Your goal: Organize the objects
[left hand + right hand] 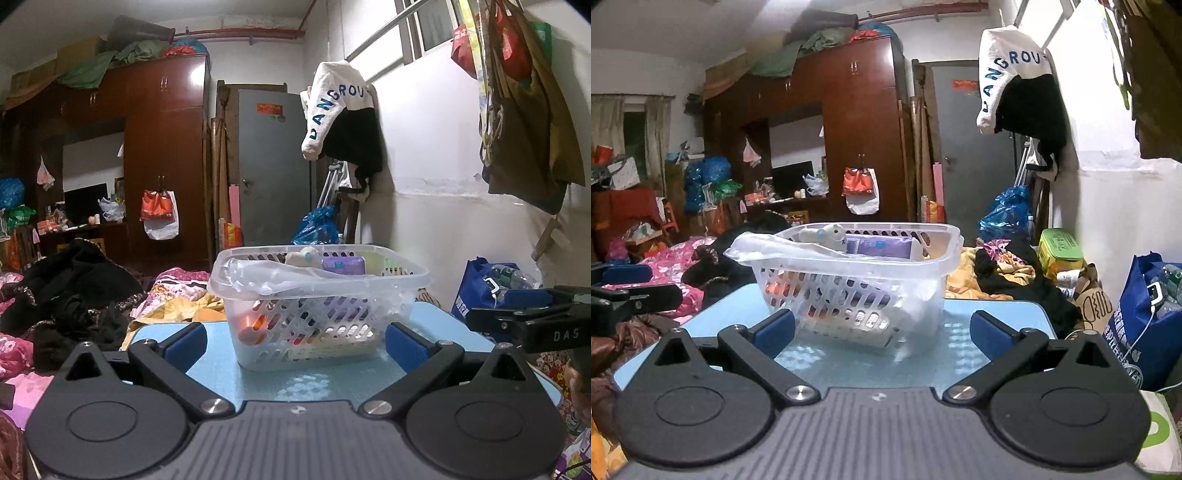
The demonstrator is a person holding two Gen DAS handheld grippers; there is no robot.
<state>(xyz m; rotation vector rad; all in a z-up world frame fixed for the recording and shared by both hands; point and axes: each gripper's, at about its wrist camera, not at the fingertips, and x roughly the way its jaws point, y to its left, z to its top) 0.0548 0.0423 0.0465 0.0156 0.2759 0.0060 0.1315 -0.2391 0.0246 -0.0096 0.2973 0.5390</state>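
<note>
A clear plastic basket [402, 286] with a slotted wall stands on a light blue table [221, 334]. It holds a small plush toy [304, 256], a purple pack [341, 265], a clear plastic bag [266, 275] and an orange item [253, 326]. My left gripper [293, 341] is open and empty, just in front of the basket. In the right wrist view the basket [934, 291] sits on the table [1004, 314] with the plush toy [823, 236] and purple pack [879, 246] inside. My right gripper [882, 330] is open and empty, close before the basket.
A bed with pink bedding [14, 347] and black clothes [74, 288] lies to the left. A blue bag [1145, 328] stands at the right by the wall. A wardrobe [162, 155] and a grey door [273, 162] stand behind. The right gripper shows at the left wrist view's right edge [535, 325].
</note>
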